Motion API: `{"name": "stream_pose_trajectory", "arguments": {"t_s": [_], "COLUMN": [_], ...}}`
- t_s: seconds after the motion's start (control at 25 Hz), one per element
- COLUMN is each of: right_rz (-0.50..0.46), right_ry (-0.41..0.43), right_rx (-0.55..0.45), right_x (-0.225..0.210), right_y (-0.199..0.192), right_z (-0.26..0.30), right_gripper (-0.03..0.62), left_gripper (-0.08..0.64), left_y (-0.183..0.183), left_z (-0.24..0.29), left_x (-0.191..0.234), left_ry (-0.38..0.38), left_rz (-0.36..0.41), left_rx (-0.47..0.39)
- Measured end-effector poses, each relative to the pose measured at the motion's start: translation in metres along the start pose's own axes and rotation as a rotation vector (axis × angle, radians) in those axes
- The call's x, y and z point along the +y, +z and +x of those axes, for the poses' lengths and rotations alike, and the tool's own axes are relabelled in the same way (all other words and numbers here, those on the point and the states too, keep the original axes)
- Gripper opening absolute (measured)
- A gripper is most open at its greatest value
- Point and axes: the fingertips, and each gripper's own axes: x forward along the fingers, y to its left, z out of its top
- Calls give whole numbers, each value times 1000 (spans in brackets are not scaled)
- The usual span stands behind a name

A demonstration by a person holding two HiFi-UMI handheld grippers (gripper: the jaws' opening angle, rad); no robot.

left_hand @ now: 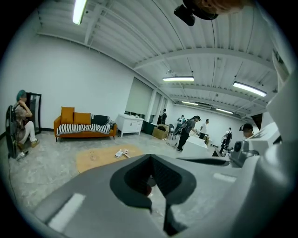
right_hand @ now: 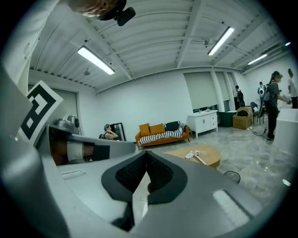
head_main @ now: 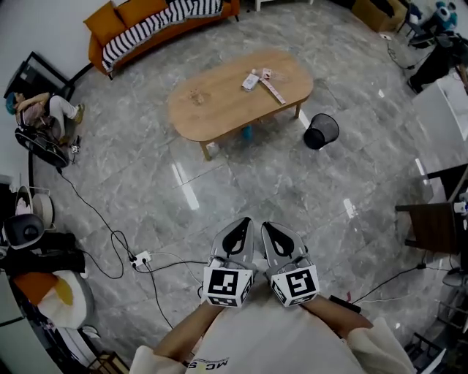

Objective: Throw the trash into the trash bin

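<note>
Far ahead stands an oval wooden table (head_main: pixel 219 109) with trash on it: a white packet (head_main: pixel 251 80), a pale strip (head_main: pixel 273 89) and a clear crumpled bit (head_main: pixel 195 95). A black mesh trash bin (head_main: pixel 322 131) stands on the floor right of the table. Both grippers are held side by side close to my body, far from the table. My left gripper (head_main: pixel 237 231) and right gripper (head_main: pixel 280 235) are shut with nothing in them. The left gripper view shows its closed jaws (left_hand: pixel 150 158) before the table (left_hand: pixel 100 159). The right gripper view shows the right gripper (right_hand: pixel 146 154), the table (right_hand: pixel 207 158) and the bin (right_hand: pixel 231 176).
An orange sofa (head_main: pixel 157 22) with a striped blanket stands beyond the table. A person (head_main: pixel 44 109) sits at the far left. A power strip (head_main: pixel 141 258) and cables lie on the floor to my left. A dark chair (head_main: pixel 435 226) stands at right. Several people (left_hand: pixel 188 132) stand in the background.
</note>
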Motion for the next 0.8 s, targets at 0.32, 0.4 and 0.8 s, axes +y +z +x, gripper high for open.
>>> {"name": "stream_pose_trajectory", "arguments": {"t_s": [0.32,0.4,0.8], "right_rz": [29,49,31], "right_ry": [-79,-85,-68], "right_rx": [13,20,-73], "right_x": [-14,-29,-152], "right_y": [11,11,83], "right_z": [40,50,149], "right_gripper": [23,23,23], "left_gripper": [0,0,0], "left_y": [6,9,80], "left_z": [25,43,193], "left_x": [30,32,33], "left_ry": [-48,-51,-62], "left_rz": [2,14,139], "left_rx": [33,37,2]}}
